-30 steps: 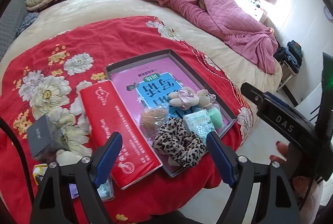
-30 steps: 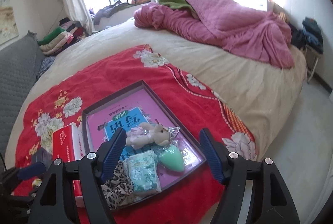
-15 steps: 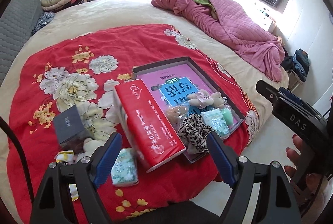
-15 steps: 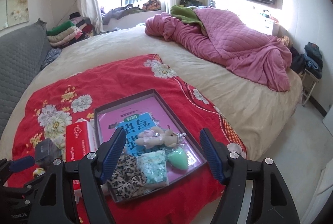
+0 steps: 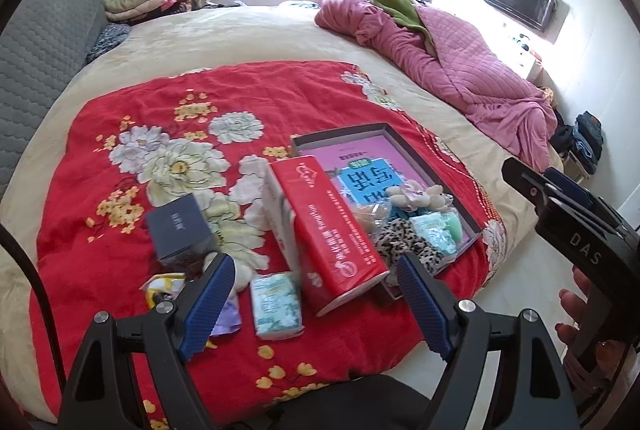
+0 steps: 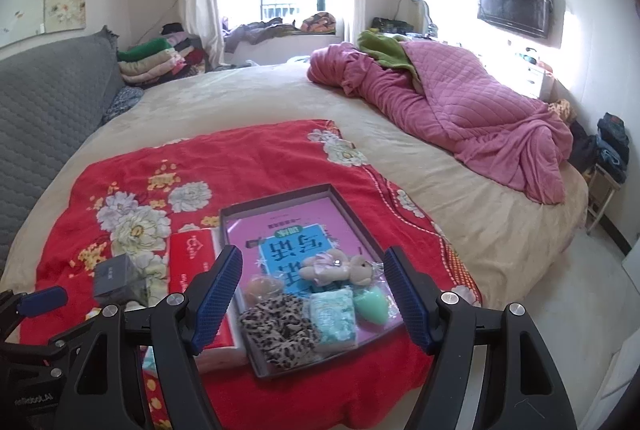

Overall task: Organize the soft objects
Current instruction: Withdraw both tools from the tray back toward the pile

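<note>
A dark shallow box (image 6: 280, 200) (image 5: 404, 146) with a pink bottom lies on the red flowered blanket (image 6: 248, 158). In it are a leopard scrunchie (image 6: 280, 326), a teal tissue pack (image 6: 334, 314), a green sponge (image 6: 372, 304), a small plush bear (image 6: 336, 268) and an orange puff (image 6: 262, 288). A second tissue pack (image 5: 276, 304) lies on the blanket by the red tissue box (image 5: 328, 230). My left gripper (image 5: 316, 300) is open and empty above that pack. My right gripper (image 6: 316, 294) is open and empty above the box.
A dark blue small box (image 5: 178, 226) and a few small items (image 5: 168, 284) lie left of the red tissue box. A pink quilt (image 6: 460, 110) is heaped at the far right of the bed. The bed edge and floor (image 6: 560, 310) are to the right.
Both grippers have pulled back and up from the box, so more of the bed shows. The left view has swung left, and the loose tissue pack now shows.
</note>
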Demonstrator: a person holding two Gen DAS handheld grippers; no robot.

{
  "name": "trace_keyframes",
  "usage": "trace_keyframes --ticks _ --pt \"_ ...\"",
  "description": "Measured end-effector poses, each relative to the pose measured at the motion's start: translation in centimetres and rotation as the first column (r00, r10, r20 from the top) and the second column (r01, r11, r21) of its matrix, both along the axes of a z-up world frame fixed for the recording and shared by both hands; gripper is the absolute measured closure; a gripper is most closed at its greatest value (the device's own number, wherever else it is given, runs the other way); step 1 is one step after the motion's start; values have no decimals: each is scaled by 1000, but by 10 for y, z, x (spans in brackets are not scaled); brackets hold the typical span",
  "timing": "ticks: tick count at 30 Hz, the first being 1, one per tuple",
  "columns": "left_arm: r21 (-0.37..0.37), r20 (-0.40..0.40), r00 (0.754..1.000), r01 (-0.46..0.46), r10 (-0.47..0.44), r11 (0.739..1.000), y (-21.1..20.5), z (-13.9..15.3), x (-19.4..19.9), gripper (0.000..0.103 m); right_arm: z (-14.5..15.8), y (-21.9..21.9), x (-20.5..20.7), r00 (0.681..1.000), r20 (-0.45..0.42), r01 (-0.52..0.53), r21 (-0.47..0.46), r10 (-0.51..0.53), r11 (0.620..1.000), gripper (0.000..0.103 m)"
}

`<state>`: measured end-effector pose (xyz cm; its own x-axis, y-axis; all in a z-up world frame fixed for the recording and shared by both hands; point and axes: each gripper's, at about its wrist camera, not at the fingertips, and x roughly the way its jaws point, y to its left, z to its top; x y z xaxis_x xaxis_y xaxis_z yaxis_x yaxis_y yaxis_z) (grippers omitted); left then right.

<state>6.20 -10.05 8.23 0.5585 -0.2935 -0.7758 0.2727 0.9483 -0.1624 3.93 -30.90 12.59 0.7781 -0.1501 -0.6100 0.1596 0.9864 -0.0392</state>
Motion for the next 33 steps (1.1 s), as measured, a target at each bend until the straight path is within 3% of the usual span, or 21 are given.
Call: trace_keyframes --ticks 17,25,33 --pt "-12 -1 991 -132 132 991 78 7 -4 20 8 56 -6 993 -1 -120 -7 120 993 29" --pt "-10 -20 969 -245 245 969 139 5 -3 20 7 86 -9 981 -1 -192 -6 192 981 29" --pt "-7 -50 956 -291 290 957 167 -11 -7 20 -4 116 -9 965 -28 -263 -9 262 965 29"
